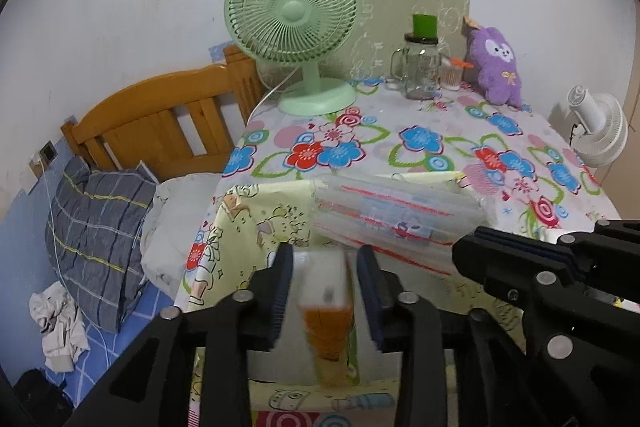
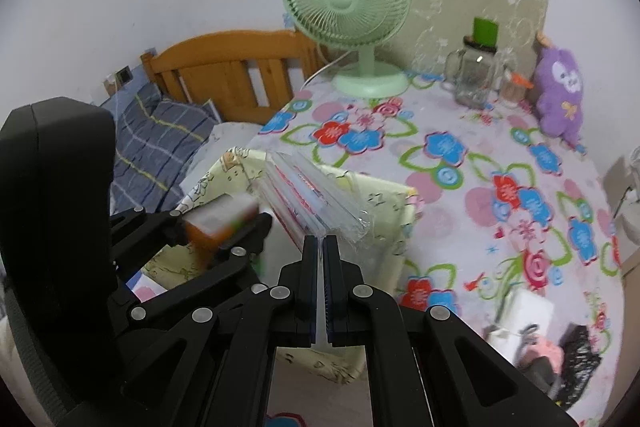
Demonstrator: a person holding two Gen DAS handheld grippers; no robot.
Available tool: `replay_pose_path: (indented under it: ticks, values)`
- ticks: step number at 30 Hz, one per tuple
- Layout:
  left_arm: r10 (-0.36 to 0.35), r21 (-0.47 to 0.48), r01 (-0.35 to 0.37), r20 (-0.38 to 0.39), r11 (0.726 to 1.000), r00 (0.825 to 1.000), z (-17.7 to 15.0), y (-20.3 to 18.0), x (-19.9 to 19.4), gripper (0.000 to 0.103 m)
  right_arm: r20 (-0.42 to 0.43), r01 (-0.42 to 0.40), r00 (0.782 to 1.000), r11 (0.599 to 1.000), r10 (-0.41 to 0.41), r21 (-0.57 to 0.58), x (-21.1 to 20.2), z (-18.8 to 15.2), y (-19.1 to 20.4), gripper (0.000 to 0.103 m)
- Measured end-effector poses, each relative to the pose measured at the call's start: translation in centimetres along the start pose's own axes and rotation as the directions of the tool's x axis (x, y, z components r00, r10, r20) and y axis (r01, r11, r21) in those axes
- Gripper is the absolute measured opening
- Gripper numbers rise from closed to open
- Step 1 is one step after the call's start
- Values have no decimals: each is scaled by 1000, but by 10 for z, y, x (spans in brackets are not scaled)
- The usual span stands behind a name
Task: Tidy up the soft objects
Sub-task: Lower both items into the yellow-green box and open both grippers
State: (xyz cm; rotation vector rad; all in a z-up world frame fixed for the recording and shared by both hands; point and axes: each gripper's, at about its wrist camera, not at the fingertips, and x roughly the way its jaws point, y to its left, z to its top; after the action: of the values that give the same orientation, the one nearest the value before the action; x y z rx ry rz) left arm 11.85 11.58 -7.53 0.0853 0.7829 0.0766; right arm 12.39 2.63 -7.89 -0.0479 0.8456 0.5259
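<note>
A yellow cartoon-print fabric box (image 1: 256,227) (image 2: 384,203) stands open at the near edge of the floral table (image 1: 440,131). My left gripper (image 1: 322,267) (image 2: 224,225) hangs over the box, open. A blurred white and orange pack (image 1: 324,291) (image 2: 220,219) sits between its pads, with a gap on each side. My right gripper (image 2: 323,247) (image 1: 464,247) is shut on the edge of a clear plastic pack with red stripes (image 2: 312,195) (image 1: 392,211), which it holds above the box. A purple plush toy (image 1: 496,67) (image 2: 558,91) leans on the wall at the back right.
A green desk fan (image 1: 296,27) and a glass jar with a green lid (image 1: 420,67) stand at the back of the table. A bed with a wooden headboard (image 1: 160,115) and a plaid pillow (image 1: 92,227) lies to the left. A white fan (image 1: 600,127) stands to the right.
</note>
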Motion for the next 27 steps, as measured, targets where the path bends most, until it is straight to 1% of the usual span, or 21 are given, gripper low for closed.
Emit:
replay_pose_path:
  ticks: [2, 3, 5, 7, 9, 12, 15, 20, 24, 27]
  values:
    - [5, -1, -5, -7, 1000, 1000, -1, 2, 3, 46, -17, -26, 1000, 1000, 27, 13, 8, 1, -1, 5]
    - [9, 0, -9, -15, 1000, 1000, -2, 2, 6, 52, -23, -34, 999, 999, 34, 13, 10, 1, -1, 5]
    - [8, -5, -8, -32, 1000, 999, -3, 3, 10, 60, -36, -39, 999, 999, 39, 4, 16, 1, 1, 6]
    - [-2, -12, 1, -45, 1000, 999, -3, 4, 13, 65, -44, -30, 999, 1000, 29, -2, 19, 2, 2, 6]
    - [-4, -14, 3, -50, 1000, 999, -4, 3, 13, 73, -48, -22, 999, 1000, 22, -3, 21, 2, 2, 6]
    - [-11, -10, 10, -46, 1000, 999, -4, 0, 12, 79, -49, -3, 999, 1000, 2, -14, 22, 2, 0, 6]
    - [-23, -9, 23, -45, 1000, 999, -3, -3, 10, 83, -52, 2, 999, 1000, -3, -9, 21, 1, -3, 6]
    - [-35, -9, 35, -35, 999, 999, -1, -11, 2, 84, -57, 42, 998, 999, -42, 3, 16, 0, -10, 6]
    - [-50, -10, 50, -28, 999, 998, 0, -17, -5, 84, -41, 60, 997, 998, -60, 12, 6, -3, -16, 6]
    - [-57, -6, 57, -19, 998, 998, 0, -24, -11, 85, -28, 92, 995, 996, -92, 15, -2, -6, -22, 6]
